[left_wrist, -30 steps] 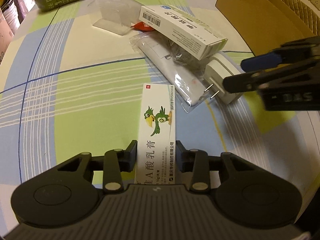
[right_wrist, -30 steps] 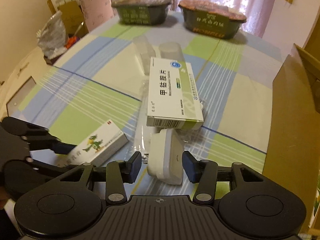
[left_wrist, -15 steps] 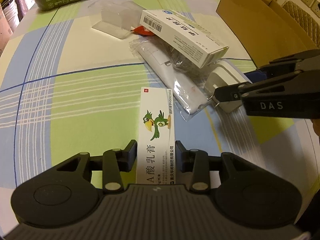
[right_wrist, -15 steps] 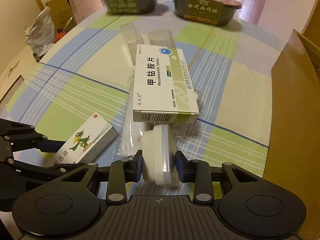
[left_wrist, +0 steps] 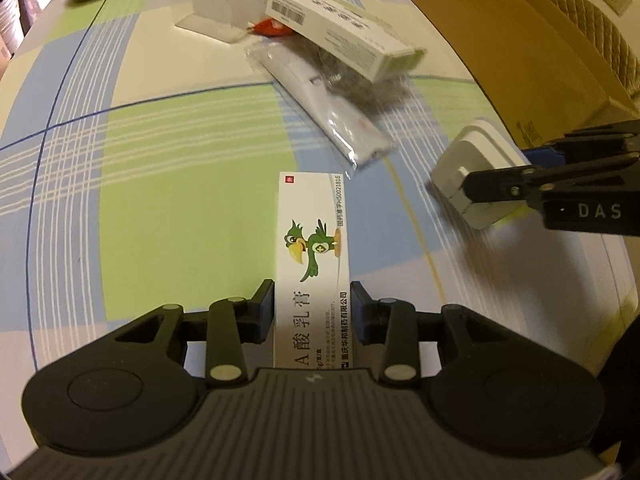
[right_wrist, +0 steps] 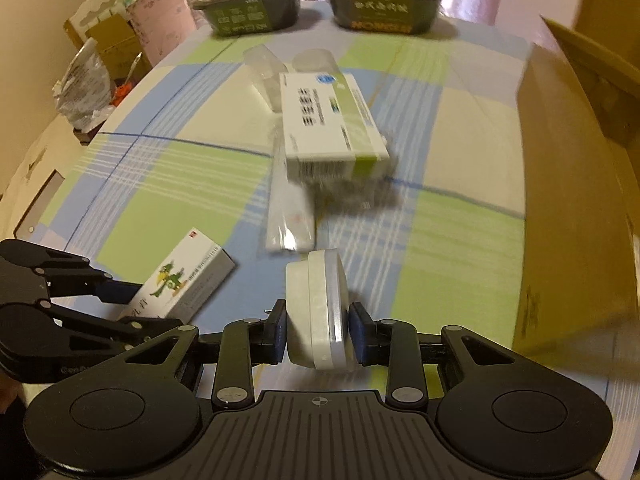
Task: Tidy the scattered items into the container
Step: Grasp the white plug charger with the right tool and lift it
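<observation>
Above the checked cloth (left_wrist: 168, 168), each claw pinches — left claw (left_wrist: 312, 312) the parrot box (left_wrist: 312, 248), right claw (right_wrist: 318, 330) the white charger (right_wrist: 316, 308).

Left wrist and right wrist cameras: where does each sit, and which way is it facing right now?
Left wrist: on the left gripper, looking along its fingers at the parrot box it clamps; the right gripper enters from the right.
Right wrist: on the right gripper, facing the white adapter it clamps and the cardboard box.
Shared: both held items, the medicine box.
</observation>
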`<state>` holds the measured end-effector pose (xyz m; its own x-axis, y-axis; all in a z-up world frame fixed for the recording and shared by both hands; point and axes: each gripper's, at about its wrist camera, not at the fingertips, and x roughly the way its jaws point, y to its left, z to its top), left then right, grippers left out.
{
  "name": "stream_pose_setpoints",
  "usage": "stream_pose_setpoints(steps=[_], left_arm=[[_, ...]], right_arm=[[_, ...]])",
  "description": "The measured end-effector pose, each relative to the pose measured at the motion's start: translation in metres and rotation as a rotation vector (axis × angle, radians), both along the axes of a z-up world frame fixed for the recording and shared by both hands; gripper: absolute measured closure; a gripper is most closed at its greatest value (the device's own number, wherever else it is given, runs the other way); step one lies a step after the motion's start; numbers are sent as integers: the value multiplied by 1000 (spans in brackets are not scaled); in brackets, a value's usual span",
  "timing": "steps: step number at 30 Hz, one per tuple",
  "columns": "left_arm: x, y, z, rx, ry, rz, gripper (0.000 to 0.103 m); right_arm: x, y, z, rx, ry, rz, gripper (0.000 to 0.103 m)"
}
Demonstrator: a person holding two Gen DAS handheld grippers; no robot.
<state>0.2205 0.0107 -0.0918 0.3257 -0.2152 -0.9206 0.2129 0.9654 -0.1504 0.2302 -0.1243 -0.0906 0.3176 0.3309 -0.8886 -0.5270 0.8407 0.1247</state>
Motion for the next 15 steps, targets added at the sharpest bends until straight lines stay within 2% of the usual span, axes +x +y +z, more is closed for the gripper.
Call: stream_pose_setpoints(steps=[8,15], left_arm=[[-17,-13,2,60,37,-76,70],[0,-21,0,85,100,-110,69]], right_arm=[[-28,-14,-1,-22,22,-26,69],[-42,-21,-8,-48,24,-25,69]])
